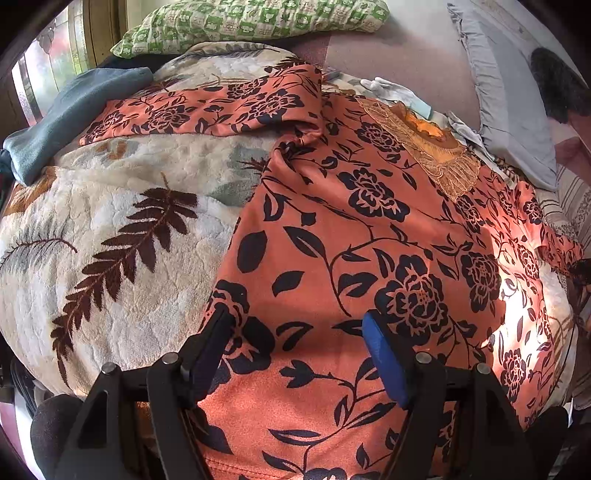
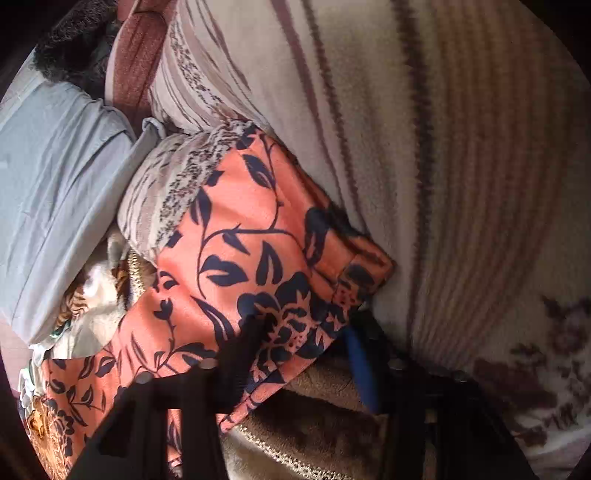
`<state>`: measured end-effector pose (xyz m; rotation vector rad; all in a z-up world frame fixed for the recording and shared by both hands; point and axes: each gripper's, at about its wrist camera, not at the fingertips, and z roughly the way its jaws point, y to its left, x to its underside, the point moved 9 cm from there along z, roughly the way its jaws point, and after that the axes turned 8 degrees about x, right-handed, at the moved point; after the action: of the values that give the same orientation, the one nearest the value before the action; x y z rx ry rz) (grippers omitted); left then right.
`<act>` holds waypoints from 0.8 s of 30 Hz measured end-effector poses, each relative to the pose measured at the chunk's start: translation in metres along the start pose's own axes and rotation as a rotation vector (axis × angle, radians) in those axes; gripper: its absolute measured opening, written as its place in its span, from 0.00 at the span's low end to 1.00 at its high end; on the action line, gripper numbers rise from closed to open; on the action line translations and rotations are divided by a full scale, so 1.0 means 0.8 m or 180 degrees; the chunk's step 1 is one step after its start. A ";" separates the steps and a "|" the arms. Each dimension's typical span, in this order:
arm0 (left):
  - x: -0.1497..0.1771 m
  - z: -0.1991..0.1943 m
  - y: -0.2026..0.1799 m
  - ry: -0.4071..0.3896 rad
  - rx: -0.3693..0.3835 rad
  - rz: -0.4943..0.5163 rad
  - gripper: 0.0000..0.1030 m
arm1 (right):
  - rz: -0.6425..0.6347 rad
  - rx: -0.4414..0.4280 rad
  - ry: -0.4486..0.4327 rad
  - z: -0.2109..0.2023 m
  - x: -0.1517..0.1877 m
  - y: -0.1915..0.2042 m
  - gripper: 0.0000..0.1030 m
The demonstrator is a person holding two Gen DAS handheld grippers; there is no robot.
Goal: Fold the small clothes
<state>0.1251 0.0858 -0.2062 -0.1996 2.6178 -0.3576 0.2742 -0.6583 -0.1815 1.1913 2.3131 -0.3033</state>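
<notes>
Orange floral top (image 1: pixel 351 229) spread flat; sleeve (image 2: pixel 258 258) running away from right gripper (image 2: pixel 295 332), pinched at cuff; left gripper (image 1: pixel 295 332) spread above hem.

Orange top (image 1: pixel 369 229) with navy flowers, cream blanket (image 1: pixel 122 206) with brown leaves

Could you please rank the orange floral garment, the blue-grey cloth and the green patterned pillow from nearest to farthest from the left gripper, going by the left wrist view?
From the left gripper:
1. Orange floral garment, directly beneath the fingers.
2. Blue-grey cloth, far left.
3. Green patterned pillow, along the top edge.
</notes>
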 end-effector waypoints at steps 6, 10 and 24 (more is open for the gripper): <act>-0.015 -0.021 0.014 -0.0265 0.0241 -0.0055 0.72 | -0.0540 -0.0145 -0.0444 -0.086 -0.030 0.074 0.06; -0.021 -0.033 0.033 -0.0406 0.0365 -0.0187 0.72 | -0.1037 -0.0656 -0.0805 -0.206 -0.009 0.187 0.06; -0.007 -0.040 0.110 -0.0562 0.0482 -0.0647 0.72 | -0.2602 -0.1985 0.0150 -0.343 0.462 0.556 0.27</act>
<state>0.1079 0.1780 -0.2016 -0.4273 2.3902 -0.5785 0.3616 -0.0262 -0.1337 -0.0680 2.5405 0.1758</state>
